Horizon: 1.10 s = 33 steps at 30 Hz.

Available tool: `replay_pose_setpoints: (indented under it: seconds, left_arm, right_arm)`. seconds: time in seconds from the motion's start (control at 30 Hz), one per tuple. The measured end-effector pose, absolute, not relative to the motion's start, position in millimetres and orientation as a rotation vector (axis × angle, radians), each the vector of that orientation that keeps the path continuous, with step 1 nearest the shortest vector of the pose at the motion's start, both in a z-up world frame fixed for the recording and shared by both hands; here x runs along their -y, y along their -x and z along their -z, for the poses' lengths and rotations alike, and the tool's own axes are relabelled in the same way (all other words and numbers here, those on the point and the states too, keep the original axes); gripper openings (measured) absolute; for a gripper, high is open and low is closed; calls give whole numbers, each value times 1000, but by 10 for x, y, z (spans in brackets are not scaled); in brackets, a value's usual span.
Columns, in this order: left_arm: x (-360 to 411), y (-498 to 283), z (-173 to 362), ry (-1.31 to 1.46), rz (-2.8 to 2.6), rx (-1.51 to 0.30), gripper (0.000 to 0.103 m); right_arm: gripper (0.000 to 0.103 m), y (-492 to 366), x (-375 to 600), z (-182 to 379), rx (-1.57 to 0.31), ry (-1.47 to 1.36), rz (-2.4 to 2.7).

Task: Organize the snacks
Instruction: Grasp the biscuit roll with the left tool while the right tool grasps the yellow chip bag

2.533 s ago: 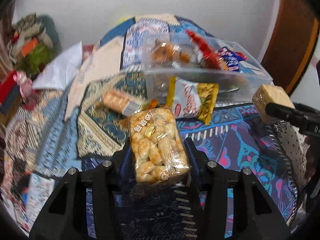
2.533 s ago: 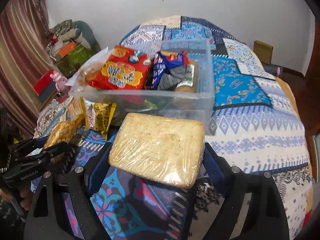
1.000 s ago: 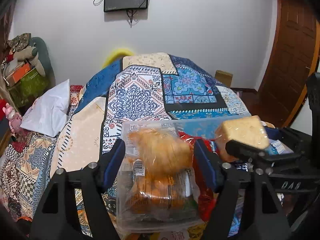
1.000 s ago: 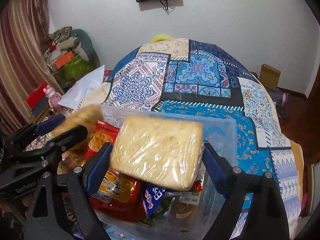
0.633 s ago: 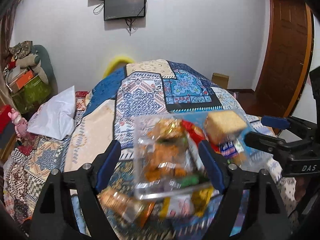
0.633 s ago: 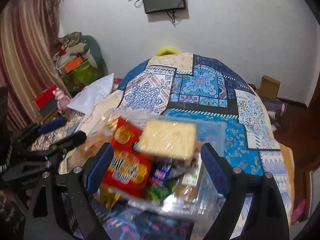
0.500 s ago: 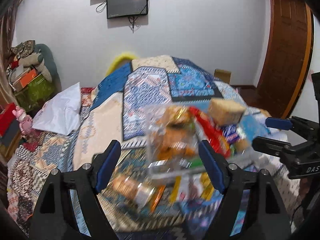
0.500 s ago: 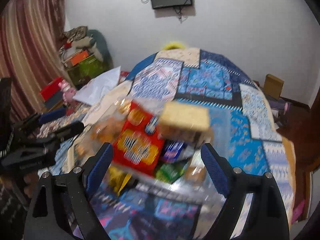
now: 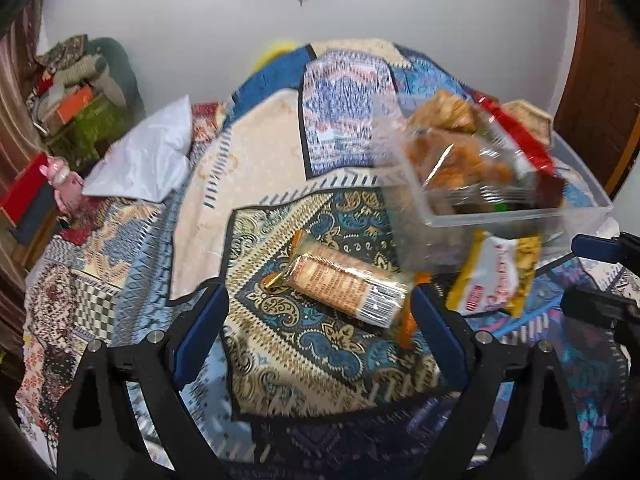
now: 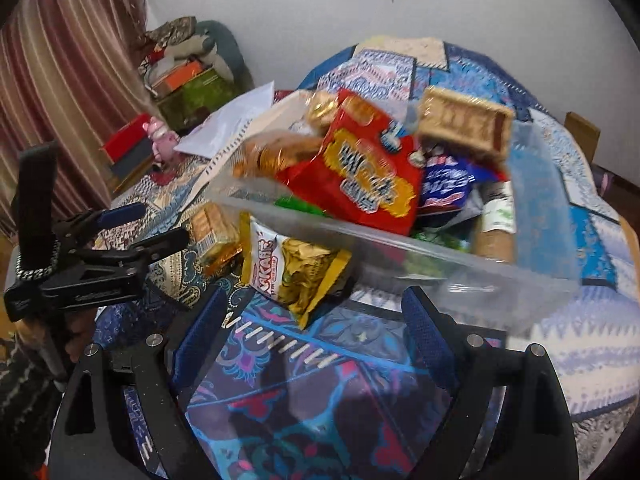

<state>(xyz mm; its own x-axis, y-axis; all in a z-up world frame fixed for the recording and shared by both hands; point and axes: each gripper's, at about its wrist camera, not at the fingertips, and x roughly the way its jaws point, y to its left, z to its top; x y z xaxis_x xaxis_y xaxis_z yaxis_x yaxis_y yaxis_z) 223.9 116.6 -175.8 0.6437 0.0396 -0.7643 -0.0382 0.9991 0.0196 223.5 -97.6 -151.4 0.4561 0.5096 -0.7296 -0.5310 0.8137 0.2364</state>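
Patchwork quilt [image 9: 256, 184] covers the bed that carries everything; white wall behind it. Nearest in my left view, my left tool [image 9: 320, 312] hangs over the quilt, jaws opening, nothing between the pads. Just beyond its tips lies a clear-wrapped biscuit roll [image 9: 344, 286], flat on the paisley patch. To the right of that, a yellow-and-white chip bag [image 10: 296, 268] lies on the quilt, touching the near wall of the clear plastic bin [image 10: 536, 200]. My right tool [image 10: 316, 320] is spread wide and empty, short of that bag. Bin contents are heaped above the rim: red snack bag [image 10: 360, 176], blue packet [image 10: 446, 190], golden fried snacks [image 9: 460, 160] at its left end, wrapped wafer block [image 10: 466, 122] on top. Farther left, a white pillow [image 9: 140, 168]; a screen's lower edge on the wall.
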Motion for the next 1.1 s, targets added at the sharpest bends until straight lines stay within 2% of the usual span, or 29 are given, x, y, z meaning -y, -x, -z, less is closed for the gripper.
replay_pose_setpoints:
  seconds: [0.37, 0.43, 0.47, 0.5, 0.57, 0.6, 0.63, 0.67, 0.7, 0.9, 1.1]
  left_arm:
    - [-1280, -2628, 1995, 91, 0, -922, 93]
    - [-1250, -2685, 2041, 98, 0, -945, 93]
    - [-1229, -2713, 2068, 96, -7, -954, 91]
    - [-1209, -2724, 2091, 91, -8, -962, 85]
    - [-1163, -2730, 2144, 74, -7, -976, 78]
    - [-1149, -2707, 2137, 72, -10, -967, 72]
    - [-1129, -2679, 2125, 75, 5, -967, 67]
    - [-1114, -2655, 2115, 77, 18, -969, 57]
    - [-1100, -2631, 2111, 74, 21, -971, 51]
    - [-964, -2369, 2057, 10, 15, -973, 40]
    - [-881, -2064, 1894, -10, 9, -938, 36]
  right_arm:
    - [86, -2434, 709, 1778, -952, 1, -691]
    - [75, -2425, 659, 1808, -956, 17, -697]
    - [65, -2426, 639, 1818, -959, 28, -698]
    - [60, -2432, 616, 1843, -969, 37, -698]
    - [58, -2443, 618, 1853, -971, 24, -694]
    - [48, -2442, 628, 1843, -967, 11, -702]
    - [43, -2440, 634, 1834, -965, 6, -707]
    - [41, -2441, 640, 1828, -968, 2, -719]
    - [39, -2436, 650, 1823, -967, -2, -725]
    - [32, -2327, 682, 1752, -923, 24, -720]
    - [22, -2208, 813, 1641, -893, 20, -716]
